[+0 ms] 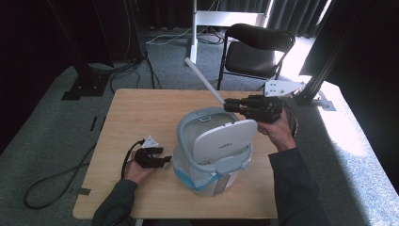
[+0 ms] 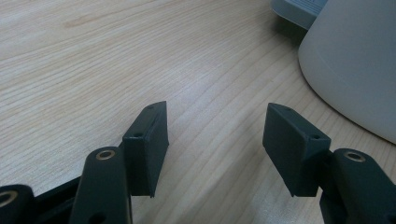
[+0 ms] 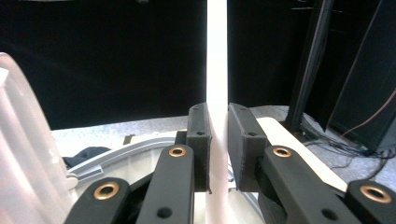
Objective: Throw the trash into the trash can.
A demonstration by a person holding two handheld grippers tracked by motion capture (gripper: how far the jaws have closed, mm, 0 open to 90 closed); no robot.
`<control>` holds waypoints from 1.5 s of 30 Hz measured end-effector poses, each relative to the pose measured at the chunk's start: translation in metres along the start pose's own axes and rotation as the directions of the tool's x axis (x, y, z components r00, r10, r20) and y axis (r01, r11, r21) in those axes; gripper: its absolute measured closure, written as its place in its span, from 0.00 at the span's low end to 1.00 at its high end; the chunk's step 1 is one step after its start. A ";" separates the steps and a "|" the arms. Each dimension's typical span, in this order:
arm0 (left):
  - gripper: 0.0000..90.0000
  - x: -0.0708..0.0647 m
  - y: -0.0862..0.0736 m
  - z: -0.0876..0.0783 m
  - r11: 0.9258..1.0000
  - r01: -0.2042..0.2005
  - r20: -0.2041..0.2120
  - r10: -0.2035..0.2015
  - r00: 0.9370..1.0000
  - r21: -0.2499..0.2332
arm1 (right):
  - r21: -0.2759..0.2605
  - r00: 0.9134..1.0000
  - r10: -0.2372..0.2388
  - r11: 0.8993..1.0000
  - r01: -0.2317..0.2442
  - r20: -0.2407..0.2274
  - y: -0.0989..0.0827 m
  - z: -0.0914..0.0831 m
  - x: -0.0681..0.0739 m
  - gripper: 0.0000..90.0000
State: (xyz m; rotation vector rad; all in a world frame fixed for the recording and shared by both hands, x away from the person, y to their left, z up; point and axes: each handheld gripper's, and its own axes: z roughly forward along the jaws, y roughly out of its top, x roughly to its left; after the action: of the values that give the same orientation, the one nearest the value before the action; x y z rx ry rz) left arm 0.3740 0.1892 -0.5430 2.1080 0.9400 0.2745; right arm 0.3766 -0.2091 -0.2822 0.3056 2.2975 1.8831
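White plastic rod (image 1: 203,80): we have it pinched between the right gripper (image 1: 234,105) jaws, its far end slanting up and away past the back edge of the surface. Lower end sits over the open mouth of the grey-white round bin (image 1: 211,155), lid (image 1: 225,141) tipped up, blue liner (image 1: 188,175) at the rim. Left gripper (image 1: 162,159) rests on the light wooden surface (image 1: 136,117) just beside the bin, jaws spread, holding nothing. Likely step: feeding the rod into the bin. Next: tilt it steeper, lower, then release.

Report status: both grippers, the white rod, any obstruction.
Right gripper shut on thin white rod above grey lidded bin. Left gripper open, empty, resting on wooden table. Nothing obstructing.
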 end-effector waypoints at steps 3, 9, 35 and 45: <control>0.45 0.000 0.000 0.000 1.000 0.000 0.000 0.000 1.000 0.000 | -0.001 1.000 0.000 1.000 0.000 -0.020 0.000 0.000 0.000 0.88; 0.45 0.000 0.000 0.000 1.000 -0.001 -0.001 0.001 1.000 0.000 | 0.004 0.999 0.003 1.000 -0.003 -0.036 -0.001 0.001 0.000 0.88; 0.45 0.000 0.000 0.000 1.000 -0.002 -0.001 0.002 1.000 0.002 | 0.010 0.993 0.046 0.999 -0.045 -0.111 -0.011 0.004 -0.010 0.74; 0.45 0.000 0.000 0.000 1.000 -0.001 -0.001 0.001 1.000 0.001 | 0.003 0.997 0.050 0.999 -0.050 -0.065 -0.014 -0.007 -0.013 0.76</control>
State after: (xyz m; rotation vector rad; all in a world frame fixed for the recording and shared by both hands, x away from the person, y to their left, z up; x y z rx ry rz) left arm 0.3741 0.1891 -0.5430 2.1089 0.9402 0.2757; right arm 0.3863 -0.2215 -0.2950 0.3092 2.3542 1.9428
